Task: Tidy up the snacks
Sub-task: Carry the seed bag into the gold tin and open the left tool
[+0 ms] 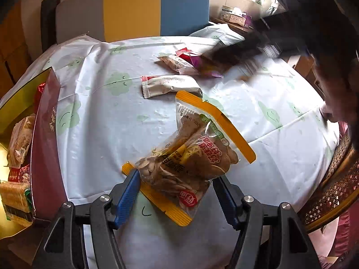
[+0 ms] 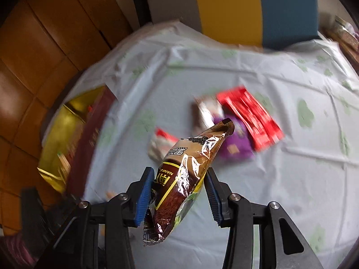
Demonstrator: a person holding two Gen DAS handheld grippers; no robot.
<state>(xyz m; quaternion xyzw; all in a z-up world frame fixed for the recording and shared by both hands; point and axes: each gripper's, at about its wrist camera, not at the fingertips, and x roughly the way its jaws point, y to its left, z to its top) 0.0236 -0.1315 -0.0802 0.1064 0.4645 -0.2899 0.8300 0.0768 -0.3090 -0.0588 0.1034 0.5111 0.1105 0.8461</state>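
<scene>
Both grippers loaded, both need to end at the gift box on the left edge of the table.

Left gripper [image 1: 177,192]: clamped on the seed bag [image 1: 190,154], clear pouch w/ orange-yellow seal strips, flat seeds visible inside. Blue ribbed pads pinch the near end, so the bag's long axis runs away from the fingers, up and right in the left wrist view, far end free and tilted. Can't tell if the far end is touching the tablecloth [image 1: 107,116] or just above it. Film is thin and crinkly, contents loose, so expect the free end to sag and swing.

Right gripper [image 2: 178,186]: closed on a brown foil packet [image 2: 190,163], glossy, gold top, dark brown lower part w/ yellow frame print. Held around mid-body, long axis roughly along the fingers, top pointing away, tail hanging below the pads. Off the table. Background is motion-blurred, packet is sharp, so it's riding w/ the gripper.

Key relation: maroon gift box [image 1: 44,139], gold-lined, open top, sits just beside the left gripper on its left, already holding a few wrapped snacks. From the right wrist it's well off to the left, across the table. So left hand is nearer; I'd judge seed bag goes in first, then the brown packet.

Not yet sorted: grey-white wrapped bar [image 1: 170,86] mid-table, plus a small pile further back, red packet [image 2: 249,121] over a purple packet [image 2: 235,148]. All flat, flexible wrappers on a wrinkly plastic cloth.

Risk: seed bag is long, and could catch the box wall on entry.
</scene>
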